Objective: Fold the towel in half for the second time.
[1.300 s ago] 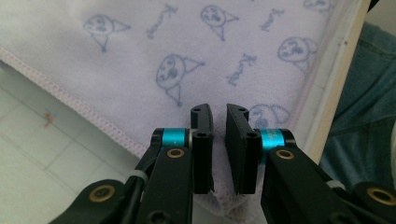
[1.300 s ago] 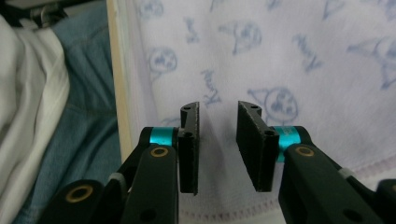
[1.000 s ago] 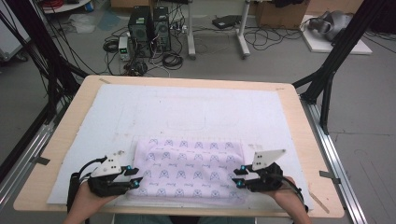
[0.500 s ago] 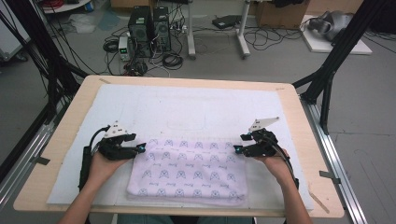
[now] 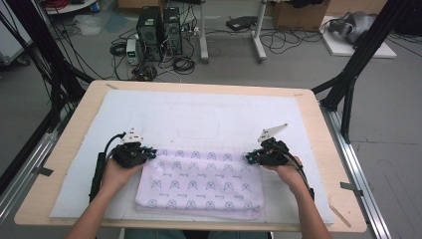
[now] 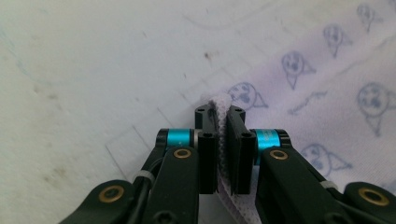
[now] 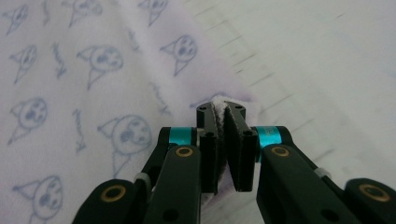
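So we've got the folded cloth (image 5: 199, 181), pale lilac with little cat faces printed all over it, lying on the white mat (image 5: 199, 119) that covers the wooden surface (image 5: 318, 149). We're holding one far corner of it in each hand.

Left gripper (image 5: 149, 154): its fingers (image 6: 208, 154) have just been closing and now they're clamped on the far left corner of the cloth. In the left gripper view a ridge of fabric is squeezed between the two black fingers, poking out a bit past the tips, and the rest of the cloth spreads away to the right of them. To the left of the fingers it's just bare mat.

Right gripper (image 5: 250, 158): same deal, mirrored. Its fingers (image 7: 208, 154) have just been closing too and are pinching the far right corner, with a small bunch of fabric sticking out beyond the tips. The printed cloth runs off to the left of the fingers, mat to the right.

Between the two grippers the cloth's far edge lies pretty much straight, and the near edge sits close to our side of the surface.
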The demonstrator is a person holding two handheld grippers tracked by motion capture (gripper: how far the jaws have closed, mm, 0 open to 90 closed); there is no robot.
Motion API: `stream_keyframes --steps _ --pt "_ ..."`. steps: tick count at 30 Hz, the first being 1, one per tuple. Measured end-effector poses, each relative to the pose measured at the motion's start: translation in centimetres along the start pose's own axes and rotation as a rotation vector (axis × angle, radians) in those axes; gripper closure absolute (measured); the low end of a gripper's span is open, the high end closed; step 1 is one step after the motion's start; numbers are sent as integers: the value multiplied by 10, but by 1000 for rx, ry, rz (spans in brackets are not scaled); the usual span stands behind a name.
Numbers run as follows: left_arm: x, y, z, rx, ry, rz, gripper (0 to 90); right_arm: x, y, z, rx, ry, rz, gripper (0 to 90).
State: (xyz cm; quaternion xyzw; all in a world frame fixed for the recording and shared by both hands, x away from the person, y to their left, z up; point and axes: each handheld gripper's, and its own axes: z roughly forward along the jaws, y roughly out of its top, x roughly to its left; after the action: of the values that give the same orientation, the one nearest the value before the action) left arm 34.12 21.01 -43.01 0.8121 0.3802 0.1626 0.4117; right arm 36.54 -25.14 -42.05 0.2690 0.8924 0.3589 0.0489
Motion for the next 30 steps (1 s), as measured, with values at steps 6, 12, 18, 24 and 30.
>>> stream_keyframes --steps 6,12,18,24,30 --pt "10 38 1 -88 85 -5 845 -18 28 -22 -57 -110 12 853" --pt "38 94 7 -172 156 -12 812 -49 78 -38 -103 -233 -1 797" --pt "58 92 14 -77 214 -80 502 -76 89 -29 -92 -267 77 516" --pt "38 54 5 -64 117 -19 521 -46 69 -15 -61 -170 36 519" --pt "12 20 -8 -45 8 28 562 -12 43 -13 -60 -124 -12 533"
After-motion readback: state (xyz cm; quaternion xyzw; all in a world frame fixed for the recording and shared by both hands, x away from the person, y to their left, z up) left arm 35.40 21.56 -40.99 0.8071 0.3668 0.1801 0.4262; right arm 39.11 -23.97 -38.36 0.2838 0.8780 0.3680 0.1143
